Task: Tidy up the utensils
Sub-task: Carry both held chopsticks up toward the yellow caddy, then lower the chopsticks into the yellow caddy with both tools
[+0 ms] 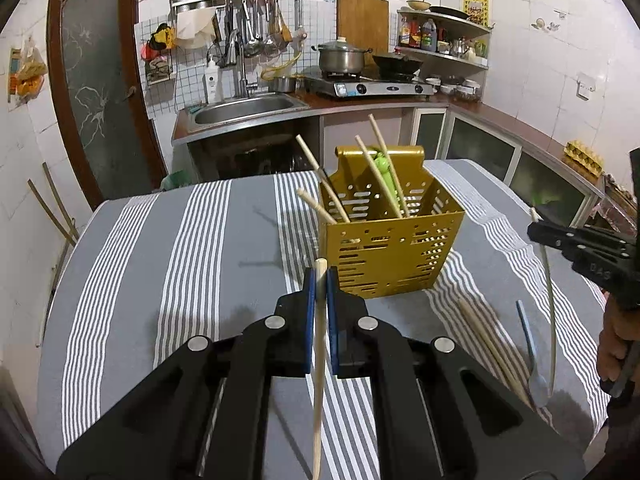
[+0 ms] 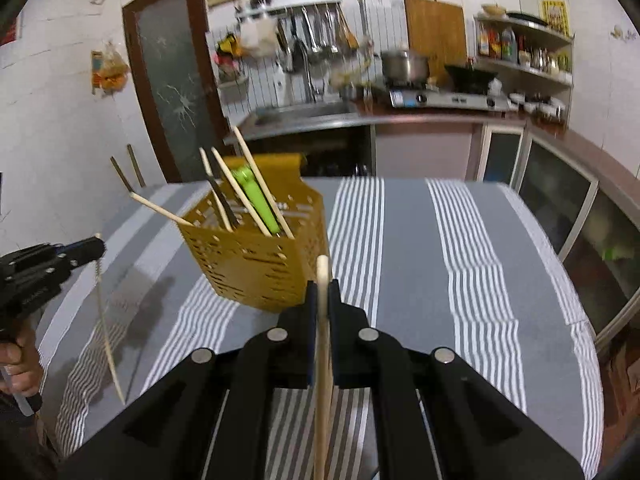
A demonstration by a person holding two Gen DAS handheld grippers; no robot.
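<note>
A yellow perforated utensil holder (image 1: 392, 248) stands on the striped tablecloth (image 1: 200, 264). Several pale chopsticks (image 1: 384, 168) and a green utensil (image 1: 382, 168) lean inside it. My left gripper (image 1: 320, 280) is shut on a pale chopstick (image 1: 319, 360), just short of the holder's near left corner. My right gripper (image 2: 322, 288) is shut on another chopstick (image 2: 322, 360), with the holder (image 2: 256, 264) ahead to its left. Each view shows the other gripper raised beside the holder, its chopstick hanging down: the right gripper (image 1: 534, 230) and the left gripper (image 2: 98, 246).
Two chopsticks (image 1: 488, 344) and a blue spoon (image 1: 530, 356) lie on the cloth right of the holder. A person's hand (image 1: 612, 340) holds the right gripper's handle. Beyond the table are a sink (image 1: 244, 110), a stove (image 1: 368, 86) and low cabinets (image 1: 480, 148).
</note>
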